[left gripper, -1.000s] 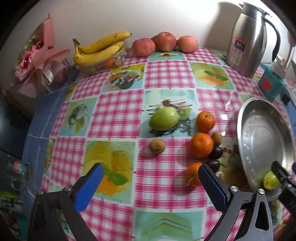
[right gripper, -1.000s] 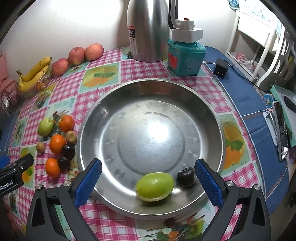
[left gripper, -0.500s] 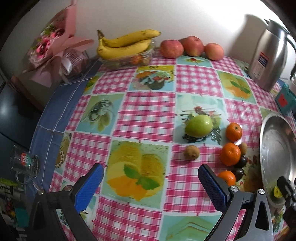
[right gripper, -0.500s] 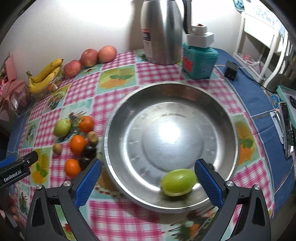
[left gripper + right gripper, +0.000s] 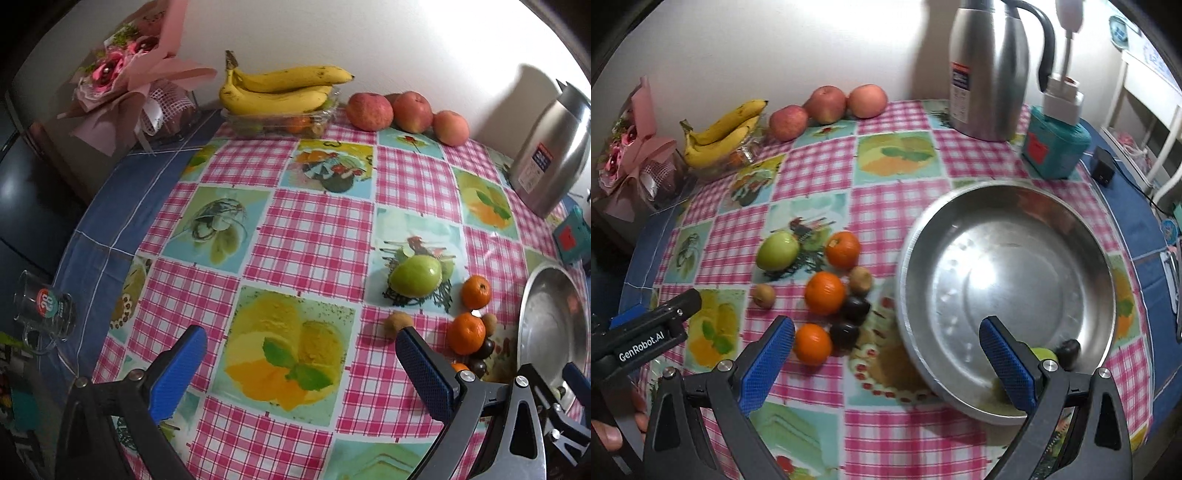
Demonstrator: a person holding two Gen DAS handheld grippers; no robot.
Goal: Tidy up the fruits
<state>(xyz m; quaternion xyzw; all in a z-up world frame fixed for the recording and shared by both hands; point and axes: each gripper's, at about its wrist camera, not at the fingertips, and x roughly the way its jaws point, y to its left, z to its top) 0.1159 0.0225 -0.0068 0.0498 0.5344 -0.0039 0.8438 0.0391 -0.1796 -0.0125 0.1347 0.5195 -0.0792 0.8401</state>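
Over the checkered tablecloth [image 5: 317, 236], both the left hand-held gripper [image 5: 299, 363] and right hand-held gripper [image 5: 886, 349] hover released, empty.

1. Three oranges: one [image 5: 843, 249] farthest back, one [image 5: 825, 292] in the middle, one [image 5: 812, 344] nearest.
2. Two green apples: one [image 5: 777, 251] on the counter [image 5: 820, 166], one [image 5: 1044, 354] in the bowl, partly hidden.
3. Two small brown fruits [image 5: 764, 295], [image 5: 860, 280].
4. Three dark plums: two [image 5: 855, 309], [image 5: 844, 333] on the counter, one [image 5: 1069, 348] in the bowl.
5. Three red apples [image 5: 788, 122], [image 5: 826, 99], [image 5: 867, 100].
6. One banana bunch [image 5: 720, 133].
7. One steel bowl [image 5: 1008, 229].
8. One steel jug [image 5: 988, 70].
9. One glass mug [image 5: 44, 306].
10. Two grippers [image 5: 299, 373], [image 5: 886, 358].
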